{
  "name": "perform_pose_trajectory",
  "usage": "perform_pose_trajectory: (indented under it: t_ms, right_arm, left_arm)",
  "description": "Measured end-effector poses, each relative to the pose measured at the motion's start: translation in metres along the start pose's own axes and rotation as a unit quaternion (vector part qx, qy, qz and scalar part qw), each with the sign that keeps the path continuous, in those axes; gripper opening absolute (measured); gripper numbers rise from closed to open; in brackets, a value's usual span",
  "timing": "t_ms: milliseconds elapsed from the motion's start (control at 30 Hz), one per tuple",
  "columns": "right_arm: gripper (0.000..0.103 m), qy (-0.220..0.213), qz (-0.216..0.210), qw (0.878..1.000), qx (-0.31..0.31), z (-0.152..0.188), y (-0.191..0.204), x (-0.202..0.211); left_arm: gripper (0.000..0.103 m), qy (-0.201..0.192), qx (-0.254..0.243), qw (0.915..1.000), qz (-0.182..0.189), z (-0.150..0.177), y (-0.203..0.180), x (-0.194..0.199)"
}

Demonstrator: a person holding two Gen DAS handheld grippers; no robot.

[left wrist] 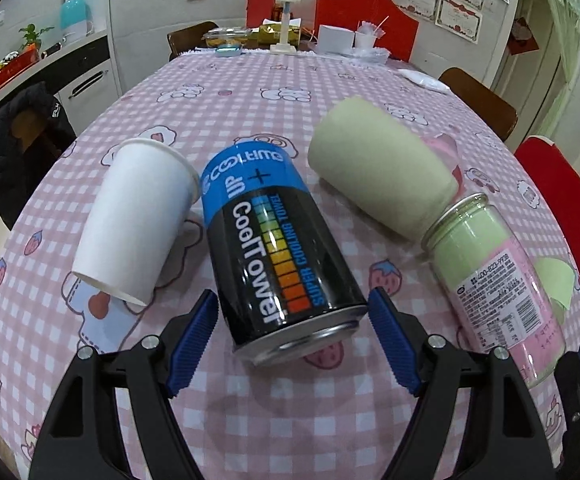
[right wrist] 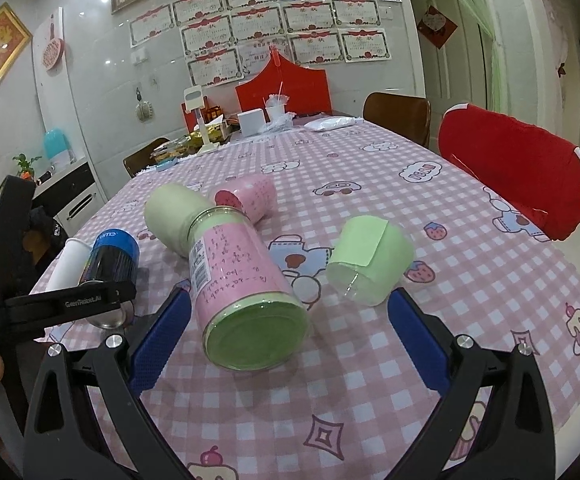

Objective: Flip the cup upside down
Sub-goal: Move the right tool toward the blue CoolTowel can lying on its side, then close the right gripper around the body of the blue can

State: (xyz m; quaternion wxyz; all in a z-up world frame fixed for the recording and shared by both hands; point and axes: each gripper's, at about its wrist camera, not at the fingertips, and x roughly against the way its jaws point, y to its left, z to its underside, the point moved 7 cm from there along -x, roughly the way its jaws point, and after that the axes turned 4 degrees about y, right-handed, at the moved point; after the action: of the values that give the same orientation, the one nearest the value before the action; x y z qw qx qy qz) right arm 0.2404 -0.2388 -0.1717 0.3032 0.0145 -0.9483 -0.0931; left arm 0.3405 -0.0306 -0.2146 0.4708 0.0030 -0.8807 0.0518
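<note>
Several cups and cans lie on their sides on the pink checked tablecloth [left wrist: 274, 84]. A black and blue CoolTower can [left wrist: 278, 248] lies between the fingers of my open left gripper [left wrist: 290, 312], its metal base toward me. A white paper cup [left wrist: 134, 220] lies to its left. A beige cup [left wrist: 377, 168] lies to its right. A pink and green clear jar [right wrist: 246, 284] lies between the fingers of my open right gripper [right wrist: 290, 312], base toward me; it also shows in the left wrist view [left wrist: 497, 284]. A green cup [right wrist: 369, 264] and a pink cup [right wrist: 250, 198] lie beyond.
The far end of the table holds a white box [right wrist: 252, 122], a glass dish [left wrist: 226, 36] and a phone stand [left wrist: 288, 20]. Chairs stand around the table, one with a red cover [right wrist: 517, 176]. The left gripper's body [right wrist: 50, 300] shows at the right wrist view's left edge.
</note>
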Motion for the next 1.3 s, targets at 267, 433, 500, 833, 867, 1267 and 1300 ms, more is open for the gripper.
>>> perform_pose_trajectory:
  t_ms: [267,433,500,833,867,1267,1300]
  right_arm:
    - [0.095,0.004,0.006,1.000,0.003,0.001,0.005,0.001]
    - [0.095,0.000,0.009,1.000,0.004,0.004,0.011,0.011]
    - [0.095,-0.003,0.009,1.000,0.005,0.005,0.014,0.015]
    - [0.095,-0.014,-0.001,0.999,0.030,0.012,0.049,0.047]
    - [0.095,-0.014,-0.002,0.999,0.034,0.012,0.053,0.049]
    - [0.095,0.006,-0.022,0.999,0.034,0.012,0.071,0.051]
    - [0.095,0.008,-0.025,0.999,0.031,0.012,0.071,0.050]
  left_arm:
    - [0.072,-0.003,-0.019,0.9994,0.029,0.013,0.002,0.010]
    - [0.072,-0.001,-0.046,0.9974,0.056,0.034,0.000,0.027]
    - [0.072,0.000,-0.059,0.9959,0.068,0.046,0.000,0.036]
    - [0.072,-0.003,-0.119,0.9860,0.116,0.095,-0.002,0.075]
    - [0.072,-0.001,-0.120,0.9859,0.116,0.097,-0.001,0.075]
    - [0.072,0.027,-0.090,0.9851,0.144,0.097,0.014,0.075]
    - [0.072,0.023,-0.091,0.9846,0.147,0.098,0.014,0.077]
